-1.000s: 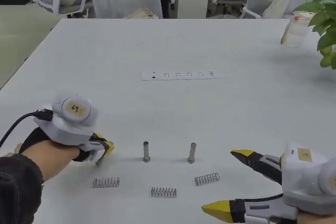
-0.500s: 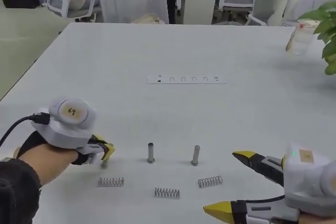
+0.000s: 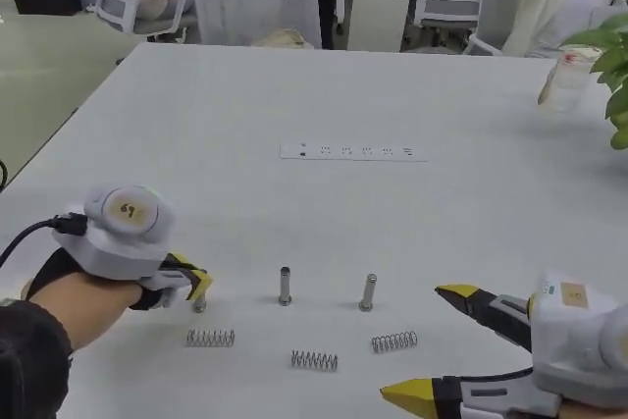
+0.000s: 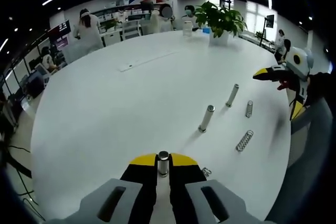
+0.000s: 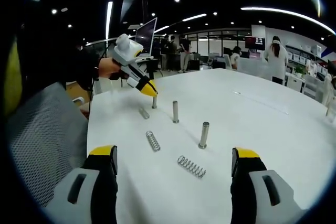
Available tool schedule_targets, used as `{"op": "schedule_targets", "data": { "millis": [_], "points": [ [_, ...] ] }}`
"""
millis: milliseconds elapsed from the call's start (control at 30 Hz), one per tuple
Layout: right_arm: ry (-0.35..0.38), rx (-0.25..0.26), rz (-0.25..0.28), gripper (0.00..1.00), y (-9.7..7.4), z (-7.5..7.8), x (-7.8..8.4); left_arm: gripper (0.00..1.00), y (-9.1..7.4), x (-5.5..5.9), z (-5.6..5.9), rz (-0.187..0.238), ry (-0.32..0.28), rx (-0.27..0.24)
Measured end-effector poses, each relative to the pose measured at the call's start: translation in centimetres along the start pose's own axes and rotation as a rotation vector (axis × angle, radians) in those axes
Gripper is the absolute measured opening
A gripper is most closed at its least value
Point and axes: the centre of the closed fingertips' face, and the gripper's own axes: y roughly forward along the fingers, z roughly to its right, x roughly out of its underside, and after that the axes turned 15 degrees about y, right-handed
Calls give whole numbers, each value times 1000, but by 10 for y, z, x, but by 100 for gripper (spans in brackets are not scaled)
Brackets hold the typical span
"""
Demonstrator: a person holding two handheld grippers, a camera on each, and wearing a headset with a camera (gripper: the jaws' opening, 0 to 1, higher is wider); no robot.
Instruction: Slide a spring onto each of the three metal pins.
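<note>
Table unchanged: left gripper still clamps a pin, right gripper keeps fingers apart.

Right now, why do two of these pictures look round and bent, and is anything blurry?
Left gripper view: a fisheye lens bows the white table into a dome. Right gripper view: same bending, ceiling lights stretched into streaks. Head view: straight, sharp, evenly lit; the middle pin casts barely any shadow.
</note>
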Motion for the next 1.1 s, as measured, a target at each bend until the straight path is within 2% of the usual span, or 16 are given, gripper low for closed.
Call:
{"op": "schedule_targets", "data": {
  "millis": [333, 700, 1100],
  "points": [
    [-7, 3, -5, 89, 0, 0, -1, 0, 0, 1, -1, 16, -28, 0],
    [-6, 4, -6, 89, 0, 0, -1, 0, 1, -1, 0, 26, -2, 4],
    [-9, 2, -10, 89, 0, -1, 0, 8, -1, -2, 2, 38, -2, 10]
  ]
}}
